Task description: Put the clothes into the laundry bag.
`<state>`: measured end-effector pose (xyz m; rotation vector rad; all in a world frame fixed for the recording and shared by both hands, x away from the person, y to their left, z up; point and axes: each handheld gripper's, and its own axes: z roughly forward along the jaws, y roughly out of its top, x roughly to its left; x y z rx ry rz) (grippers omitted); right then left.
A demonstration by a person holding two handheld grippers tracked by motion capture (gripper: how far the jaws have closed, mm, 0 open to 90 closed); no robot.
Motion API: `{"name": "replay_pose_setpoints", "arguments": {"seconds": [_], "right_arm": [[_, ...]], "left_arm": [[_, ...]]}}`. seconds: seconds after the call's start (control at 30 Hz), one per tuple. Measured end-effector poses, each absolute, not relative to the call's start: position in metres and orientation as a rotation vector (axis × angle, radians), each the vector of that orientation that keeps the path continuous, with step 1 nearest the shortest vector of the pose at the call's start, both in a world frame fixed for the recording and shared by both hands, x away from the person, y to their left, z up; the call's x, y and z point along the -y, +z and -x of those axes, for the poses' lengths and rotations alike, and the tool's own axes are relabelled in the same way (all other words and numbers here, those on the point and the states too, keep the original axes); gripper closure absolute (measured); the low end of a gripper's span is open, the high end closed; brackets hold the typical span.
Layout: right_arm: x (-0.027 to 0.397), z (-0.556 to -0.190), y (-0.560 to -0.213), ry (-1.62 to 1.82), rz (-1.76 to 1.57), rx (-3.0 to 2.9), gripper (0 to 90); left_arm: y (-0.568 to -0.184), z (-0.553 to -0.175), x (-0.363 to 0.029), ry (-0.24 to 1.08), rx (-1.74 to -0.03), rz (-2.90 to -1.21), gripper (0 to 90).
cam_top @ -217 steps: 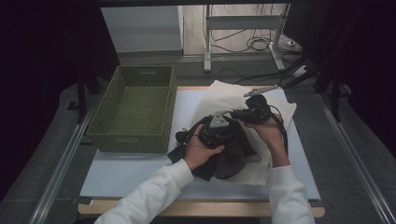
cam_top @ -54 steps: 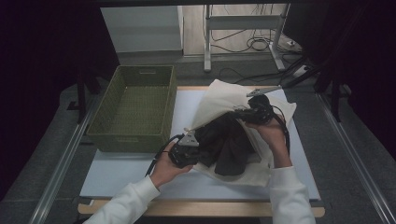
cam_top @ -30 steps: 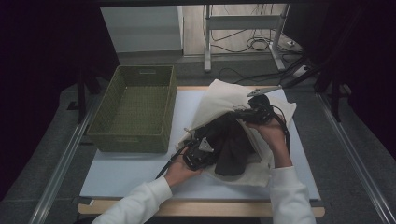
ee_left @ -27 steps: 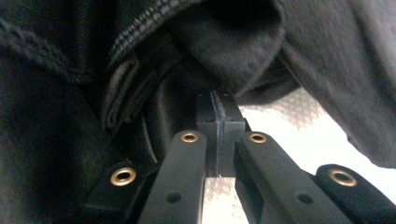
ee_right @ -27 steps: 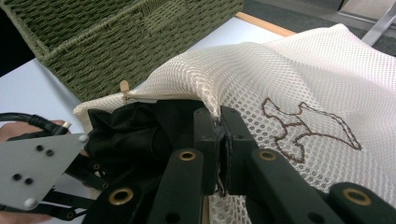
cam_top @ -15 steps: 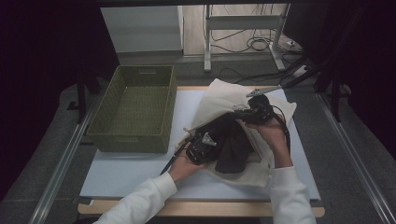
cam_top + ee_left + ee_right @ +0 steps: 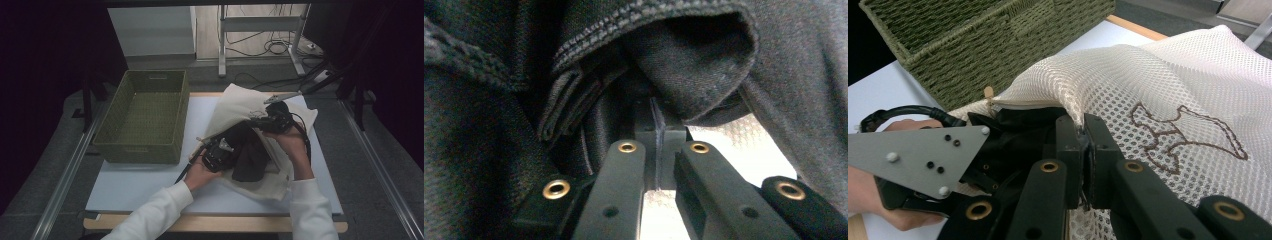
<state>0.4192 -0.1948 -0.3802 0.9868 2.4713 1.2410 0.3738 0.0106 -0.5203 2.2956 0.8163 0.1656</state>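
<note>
A white rectangular surface carries a green woven basket at its left and a cream mesh laundry bag, its long axis running from far end to near. A black cloth garment sits in its mouth. The right claw is clenched on the bag's edge; the left claw is closed on the garment.

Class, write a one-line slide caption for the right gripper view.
Right gripper pinches mesh bag edge above dark garment, beside basket.
</note>
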Motion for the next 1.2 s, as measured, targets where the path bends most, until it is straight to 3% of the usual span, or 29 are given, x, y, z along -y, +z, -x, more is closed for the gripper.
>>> {"name": "replay_pose_setpoints", "arguments": {"seconds": [1.2], "right_arm": [[0.195,-0.418,-0.379,1.270,-0.978,-2.469,87.2]], "left_arm": [[-0.518,-0.392,0.001,0.237,-0.848,-2.253,90.0]]}}
